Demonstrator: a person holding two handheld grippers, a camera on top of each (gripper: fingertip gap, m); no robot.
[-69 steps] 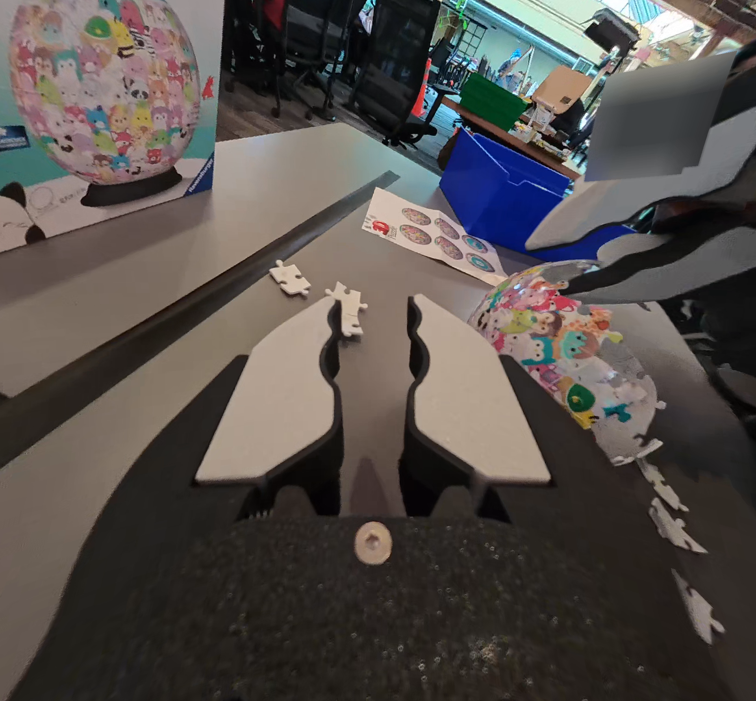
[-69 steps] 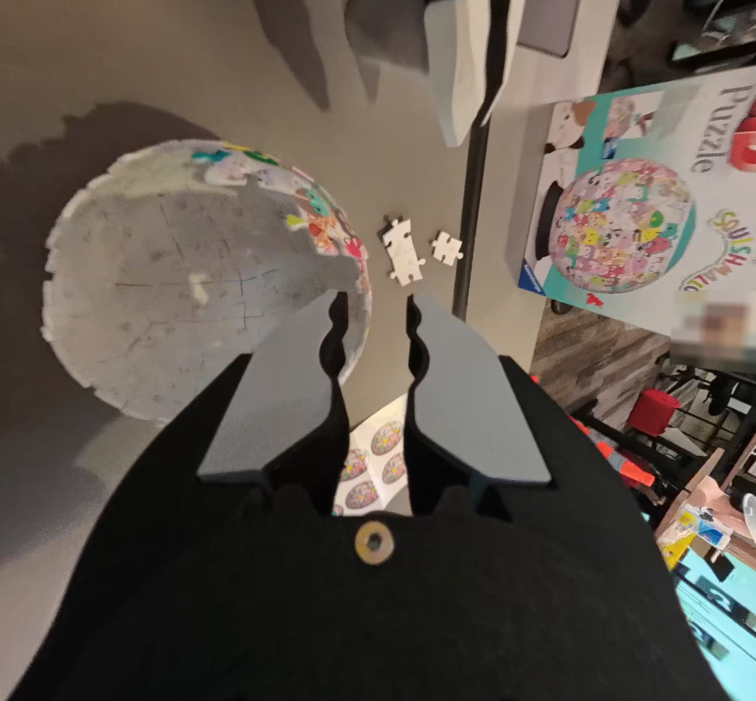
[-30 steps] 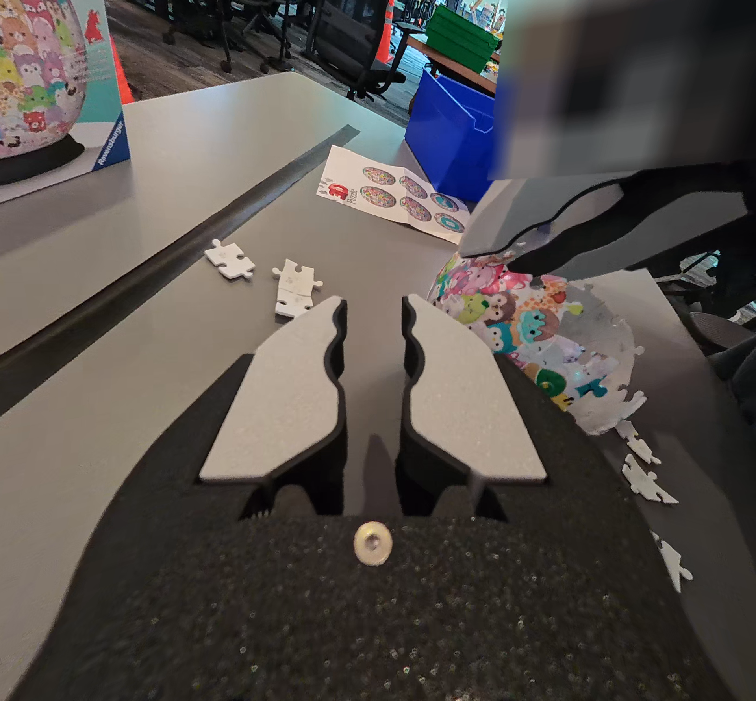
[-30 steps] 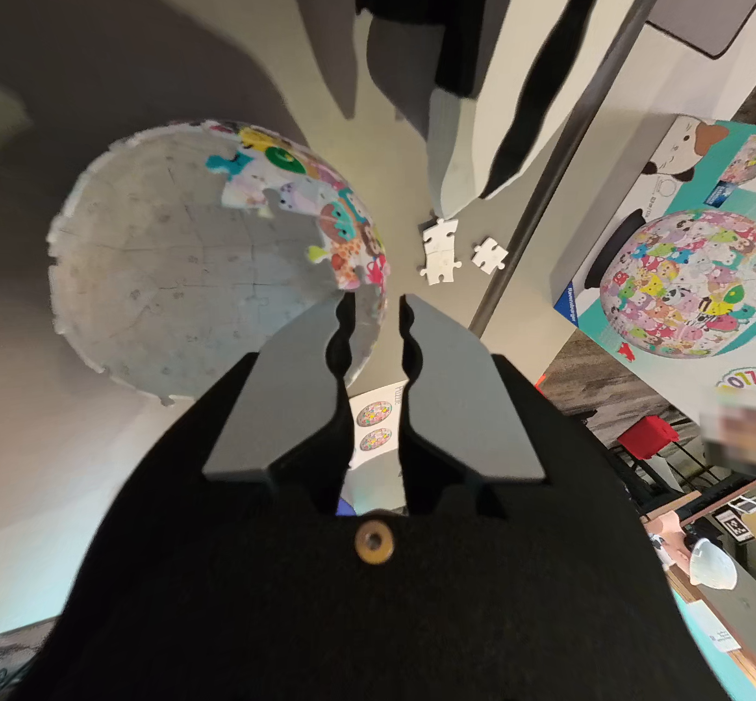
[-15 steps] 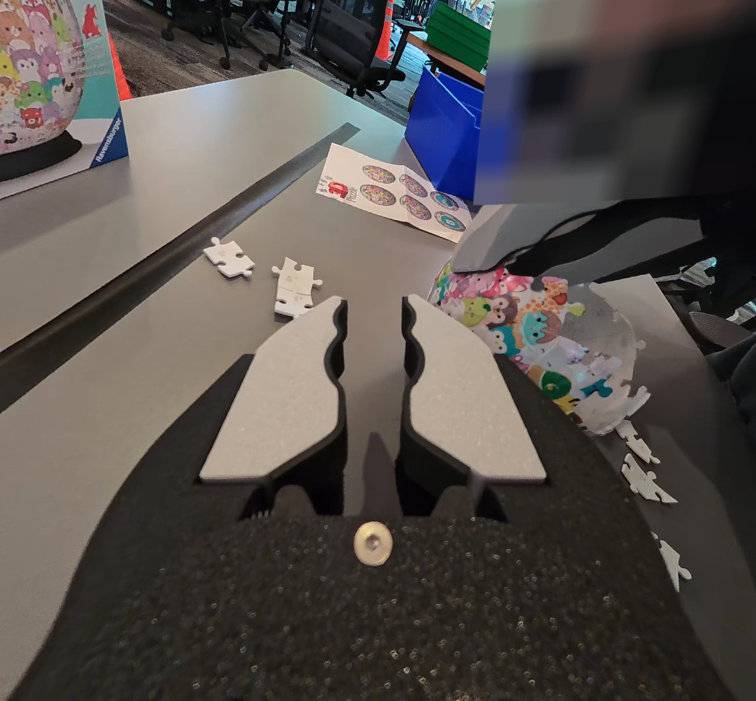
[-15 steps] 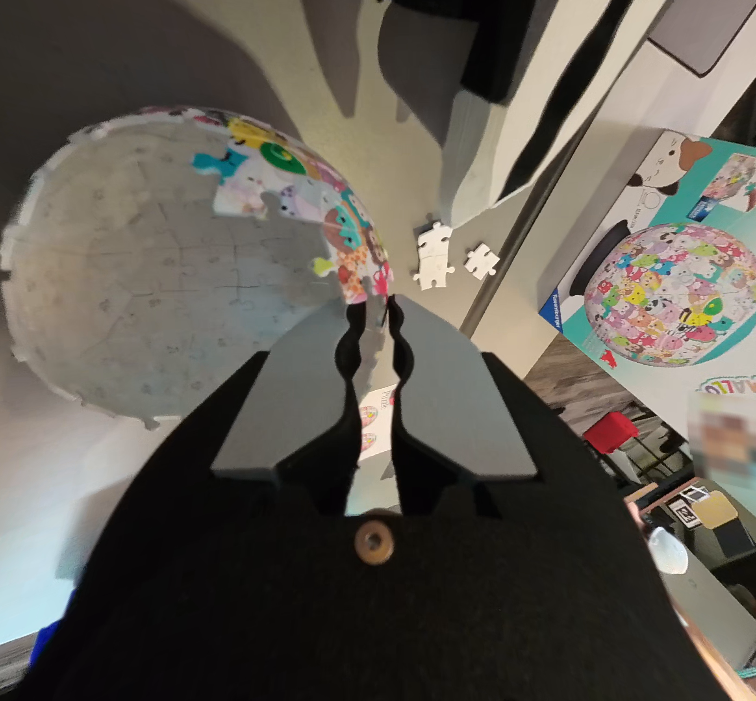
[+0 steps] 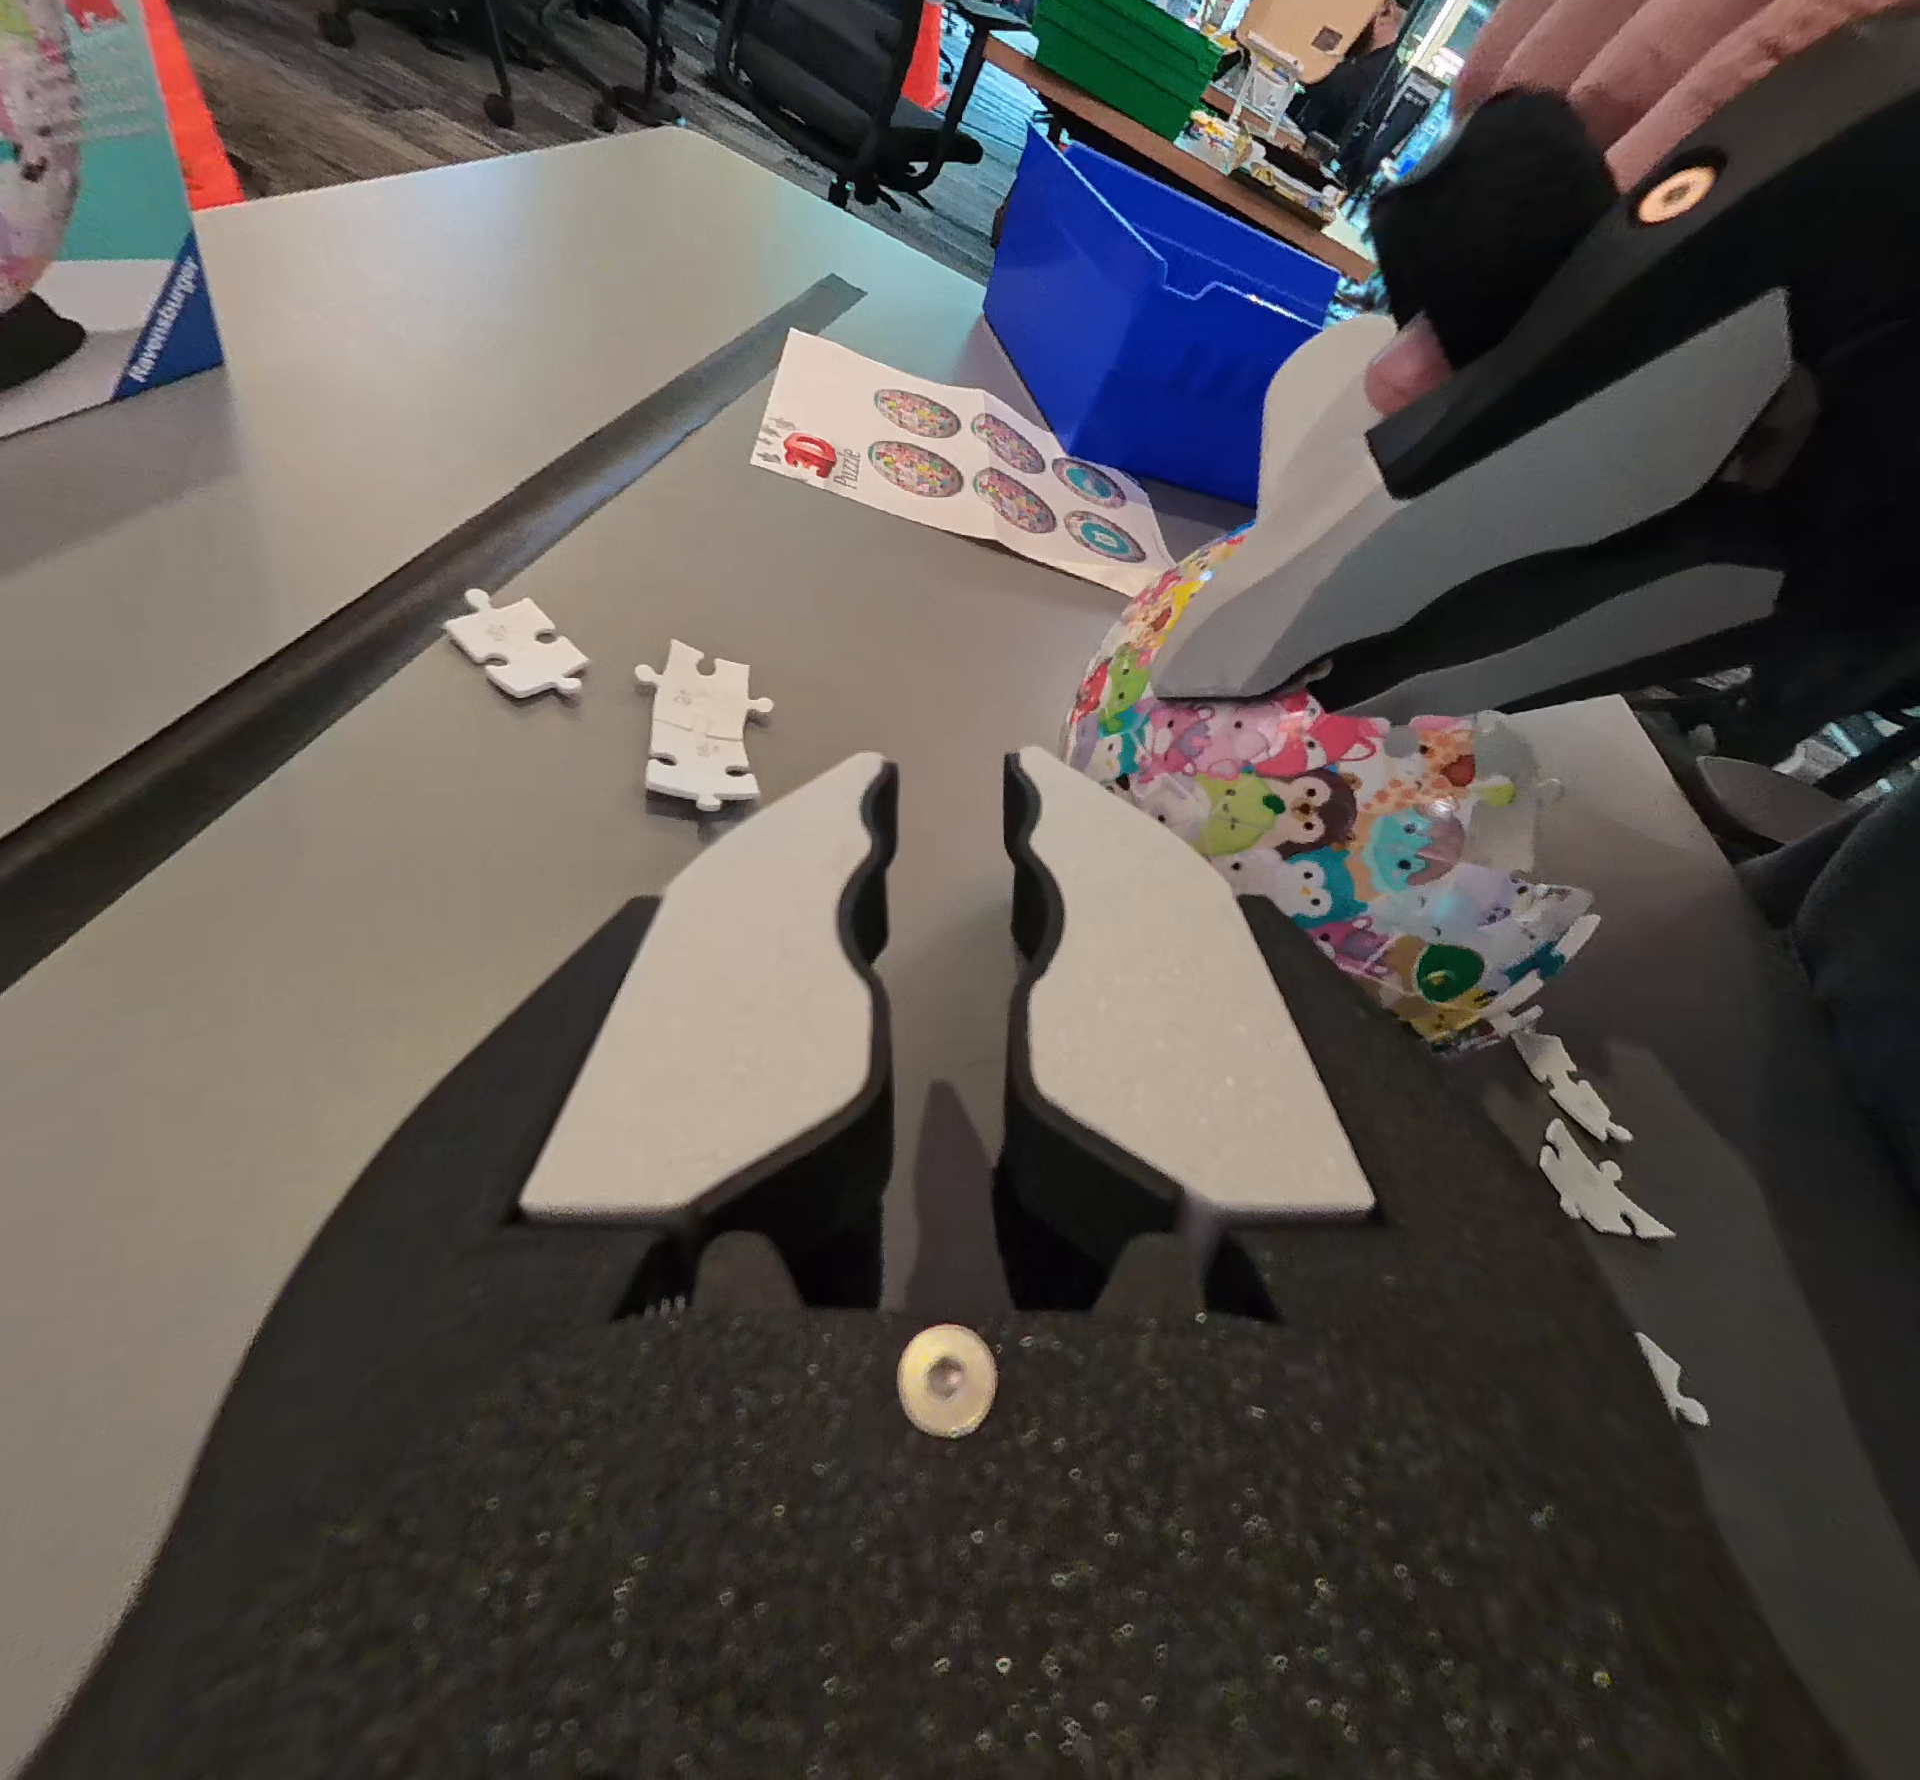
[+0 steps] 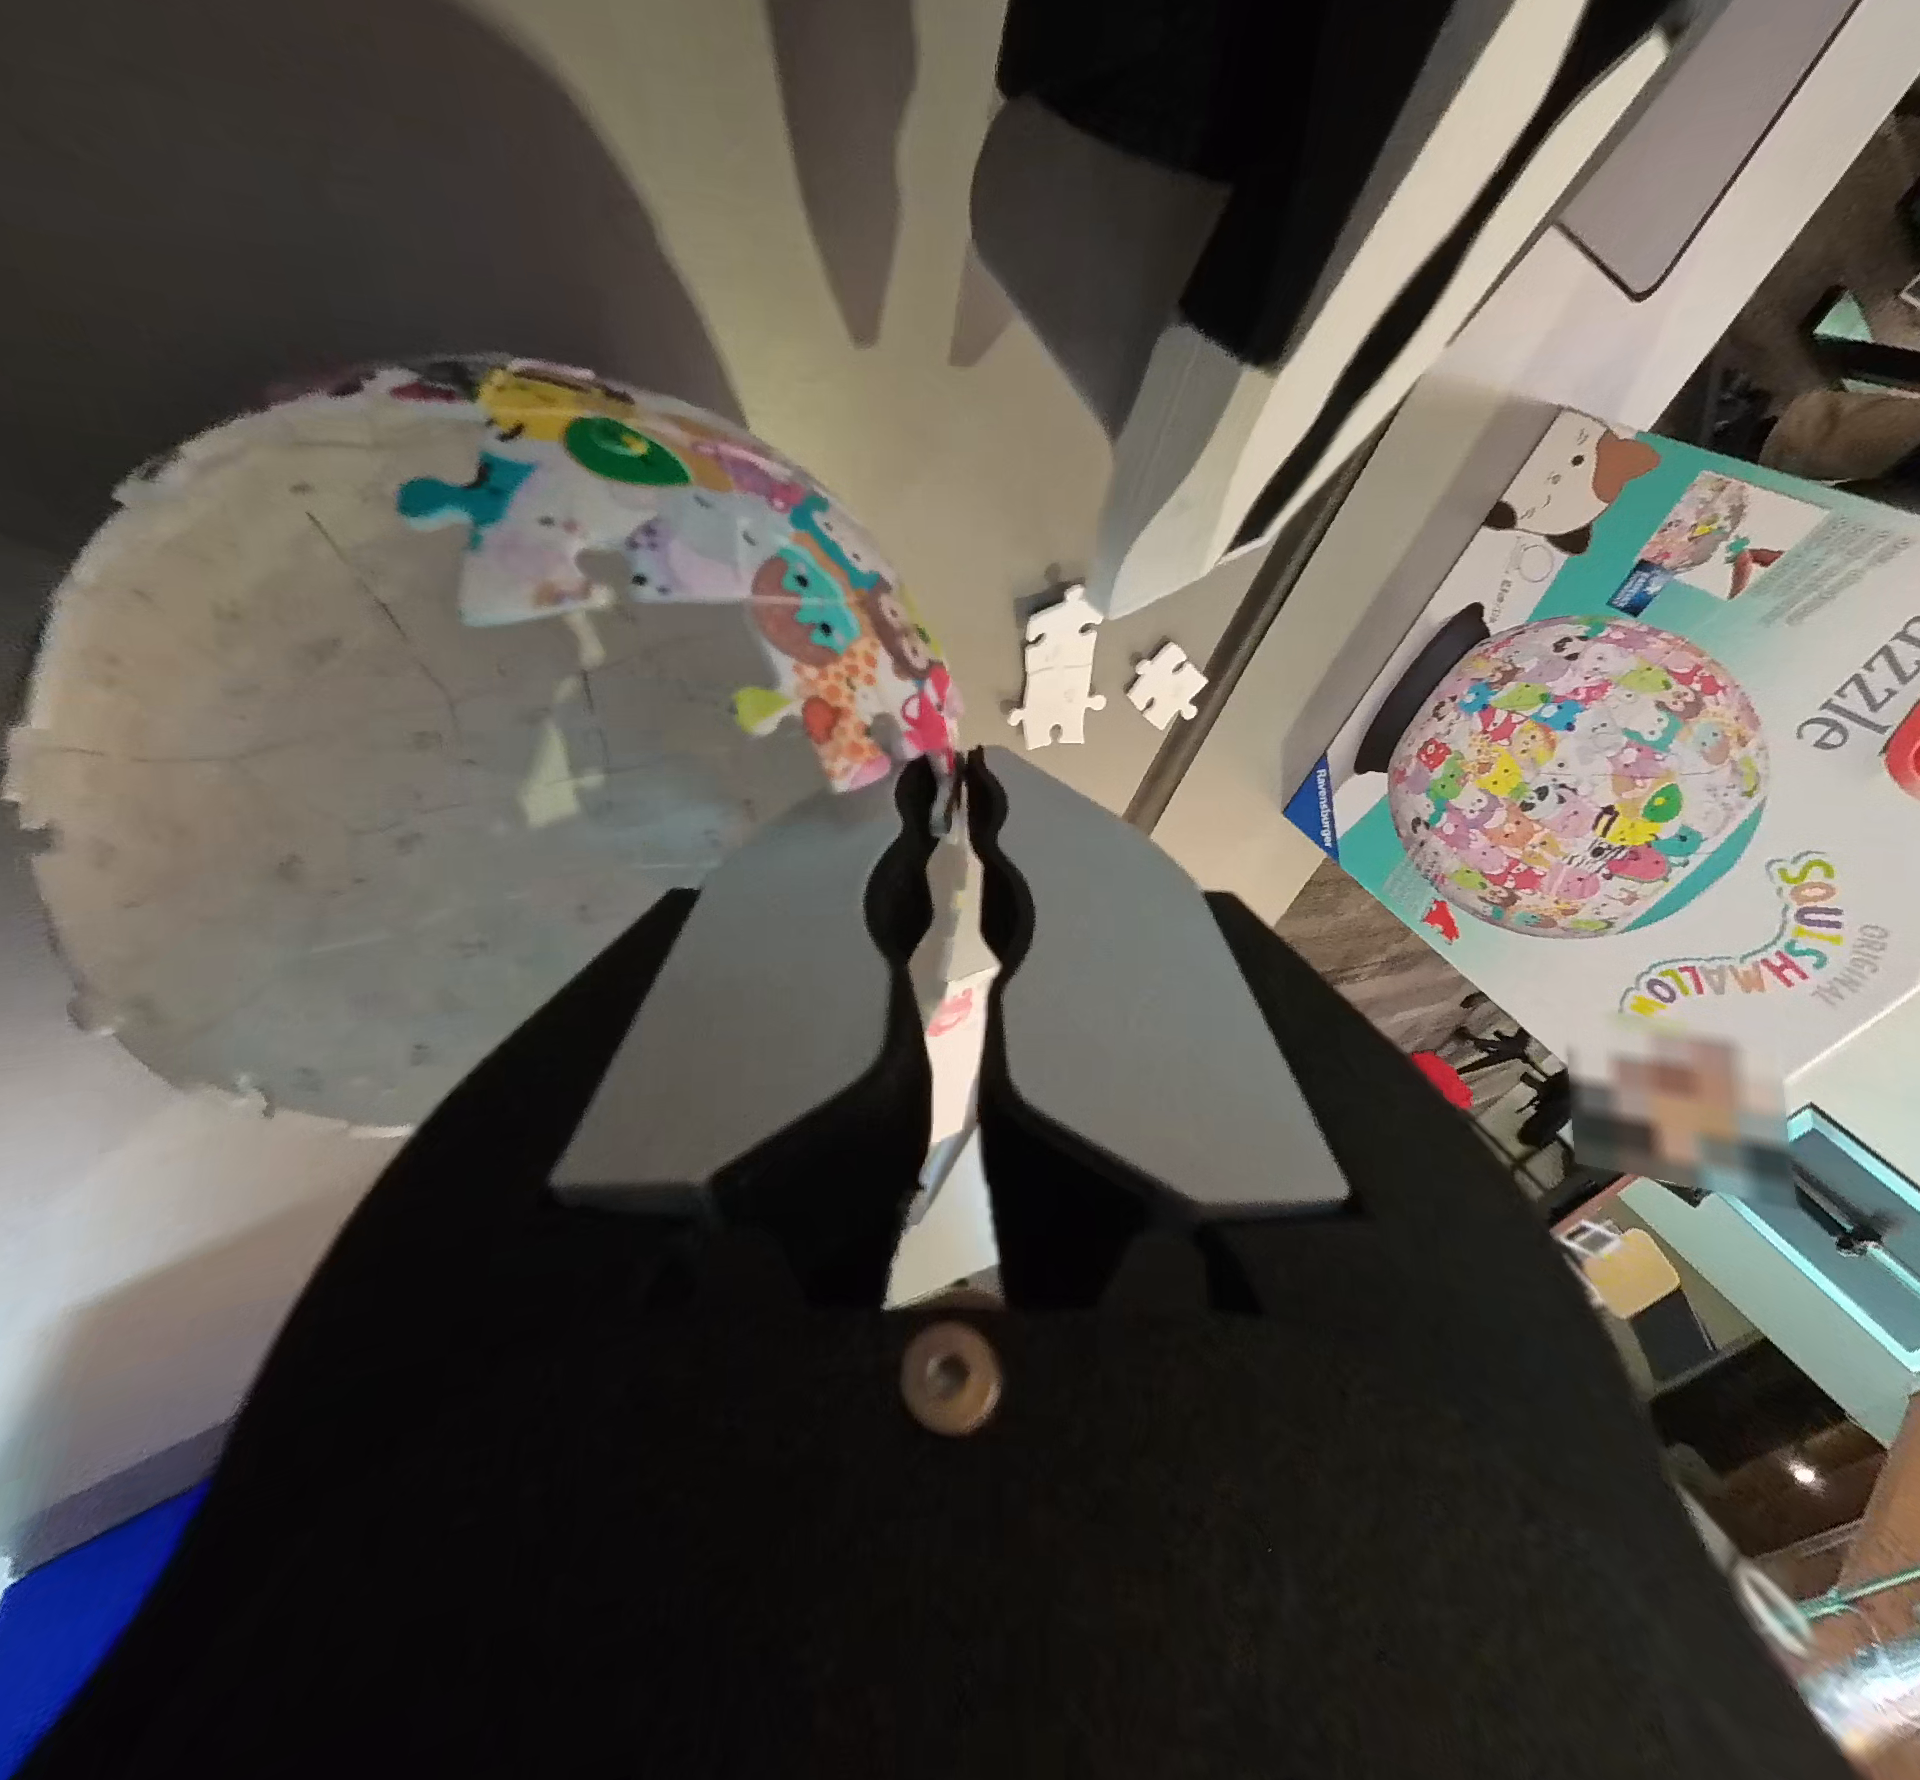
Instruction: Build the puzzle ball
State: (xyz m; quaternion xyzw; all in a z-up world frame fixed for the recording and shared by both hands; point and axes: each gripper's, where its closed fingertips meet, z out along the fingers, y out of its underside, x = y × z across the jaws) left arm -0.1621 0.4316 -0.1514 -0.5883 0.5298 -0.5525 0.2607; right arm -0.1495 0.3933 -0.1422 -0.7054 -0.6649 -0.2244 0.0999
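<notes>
The half-built puzzle ball (image 7: 1330, 826) is a colourful open shell lying on the grey table (image 7: 312, 899); its pale inside shows in the right wrist view (image 8: 312, 743). My right gripper (image 8: 958, 790) is shut on the shell's rim, and it shows from the side in the left wrist view (image 7: 1278, 691). My left gripper (image 7: 940, 774) is open and empty, low over the table just left of the ball. Ahead of it lie a joined white pair of pieces (image 7: 701, 722) and a single piece (image 7: 516, 641), face down.
More loose white pieces (image 7: 1590, 1180) lie at the ball's near right. A leaflet (image 7: 956, 463) and a blue bin (image 7: 1143, 328) are beyond it. The puzzle box (image 8: 1621, 743) stands past a dark table seam (image 7: 416, 587). A hand holds the right gripper. My right fingertips sit around 5 centimeters from my left ones. The single piece (image 7: 516, 641) sits 12 centimeters or so from the ends of my left fingers. It turns up in the right wrist view (image 8: 1169, 689) as well.
My right gripper has closed from open onto the ball's rim. My left gripper has stayed open, shifting slightly over the table near the loose pieces.
</notes>
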